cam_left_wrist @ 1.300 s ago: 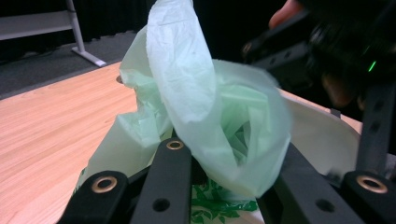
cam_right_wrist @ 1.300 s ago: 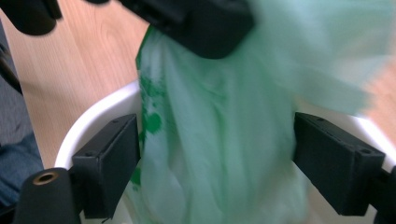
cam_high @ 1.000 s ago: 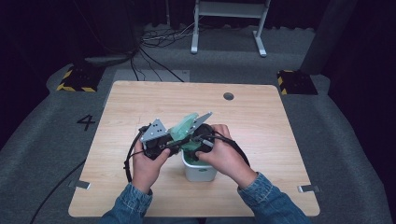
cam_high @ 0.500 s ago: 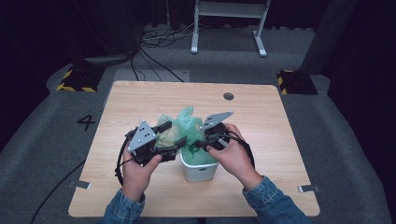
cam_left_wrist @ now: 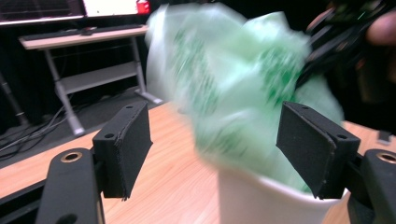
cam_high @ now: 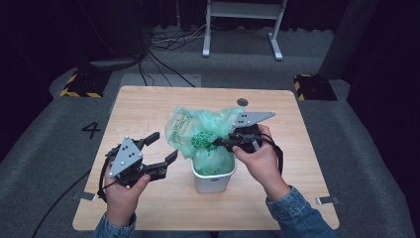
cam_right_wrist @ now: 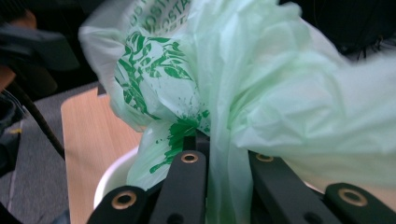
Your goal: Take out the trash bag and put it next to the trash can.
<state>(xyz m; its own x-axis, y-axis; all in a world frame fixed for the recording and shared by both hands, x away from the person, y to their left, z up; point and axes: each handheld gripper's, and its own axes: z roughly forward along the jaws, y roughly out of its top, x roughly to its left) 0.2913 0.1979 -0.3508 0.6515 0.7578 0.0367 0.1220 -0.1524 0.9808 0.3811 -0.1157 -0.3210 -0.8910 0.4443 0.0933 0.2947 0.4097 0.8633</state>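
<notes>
Standing on the near middle of the wooden table in the high view was a small white bin, and a green printed plastic bag was seen partly tucked inside it, the rest billowing up above the rim. The bag's right edge was pinched in the closed jaws of the right gripper, held just above the bin. The left gripper was held apart to the left of the bag, its jaws spread wide with nothing between them. In the left gripper view, the two black pads were shown far apart, the blurred bag and the bin's white rim being framed beyond them without being touched; the right gripper was seen at the top right, against the bag. In the right gripper view, the jaws were shown brought together on a fold of the bag, whose lower part was seen hanging into the bin.
</notes>
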